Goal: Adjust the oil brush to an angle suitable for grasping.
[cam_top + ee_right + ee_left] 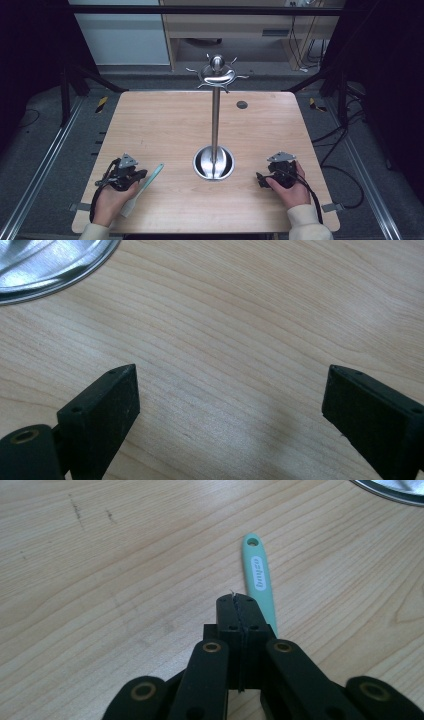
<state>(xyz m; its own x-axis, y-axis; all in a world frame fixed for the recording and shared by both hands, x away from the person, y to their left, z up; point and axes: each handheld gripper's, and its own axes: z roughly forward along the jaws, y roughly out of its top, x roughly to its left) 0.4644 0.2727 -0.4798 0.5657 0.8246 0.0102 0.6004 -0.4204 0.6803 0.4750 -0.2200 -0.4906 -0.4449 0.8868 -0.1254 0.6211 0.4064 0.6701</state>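
The left gripper [141, 175] sits low at the near left of the table [150, 120]. In the left gripper view its two black jaws are pressed tight together with nothing between them. Just beside them lies a mint green tool [259, 577]. It is flat on the wood, and its long handle has a small hole at the far end. The jaws seem to be over it, not holding it.

The right gripper [230, 402] rests at the near right. Its jaws are spread wide apart and hold nothing.

Between the two hands stands a shiny metal stand [215, 115]. It has a round base, a tall pole and little hooks on top. The hooks look bare.

So the job looks like it has hardly begun. The tool must be picked up and likely hung on a hook.
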